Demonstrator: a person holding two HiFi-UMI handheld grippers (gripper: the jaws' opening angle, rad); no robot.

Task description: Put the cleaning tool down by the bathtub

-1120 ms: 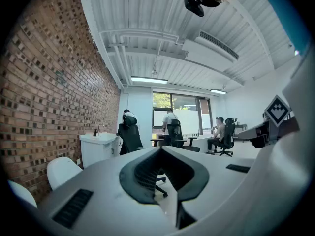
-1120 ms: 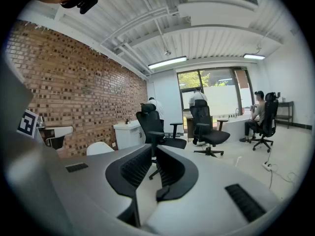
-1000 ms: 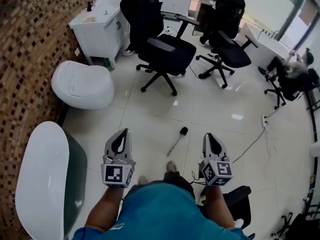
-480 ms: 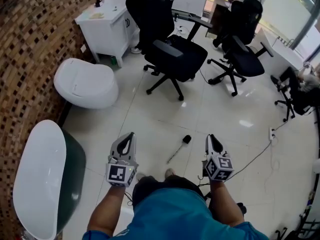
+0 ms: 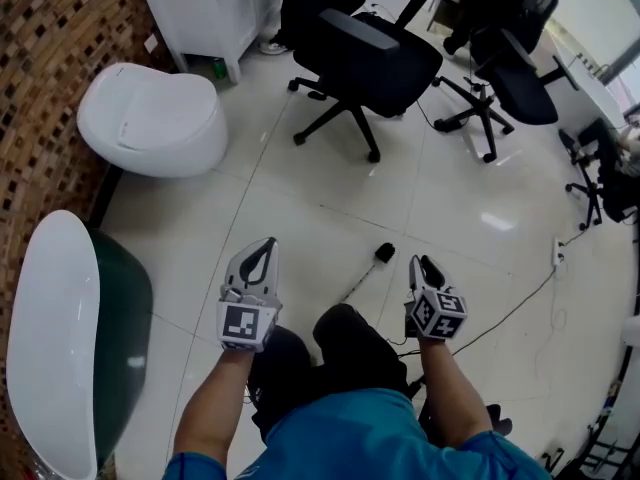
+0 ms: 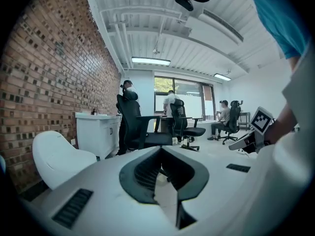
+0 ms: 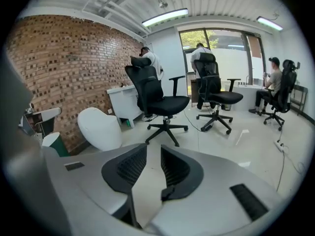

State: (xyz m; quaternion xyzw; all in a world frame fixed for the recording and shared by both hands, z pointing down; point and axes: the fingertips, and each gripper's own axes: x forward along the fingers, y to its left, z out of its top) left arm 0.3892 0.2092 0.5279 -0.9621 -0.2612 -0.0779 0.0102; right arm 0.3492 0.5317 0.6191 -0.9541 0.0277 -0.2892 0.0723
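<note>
**A:** Where is the cleaning tool [image 5: 365, 274] lying?

**B:** On the floor [image 5: 300, 188] at my 12 o'clock, between my tongs. It's well apart from the bathtub [image 5: 50, 318] at 9 o'clock.

**A:** Are you holding it?

**B:** No. My right tongs [image 5: 422, 263] have just been opening, with nothing inside. My left tongs [image 5: 265, 246] are pressed together, empty.

**A:** What's next?

**B:** I think I'm only reaching down. I'm needing to pinch it first, then carry it over.

We see bright, even light, daylight plus tubes. We note windows [image 7: 231, 58] blown out white at far end, ceiling strip lights [image 6: 150, 61] glowing. We find soft glare patches on glossy floor [image 5: 497, 222], faint shadows under office chairs [image 5: 370, 63]. We see heavy fisheye bending, black vignette corners in both gripper views; closest foreground slightly soft.
</note>
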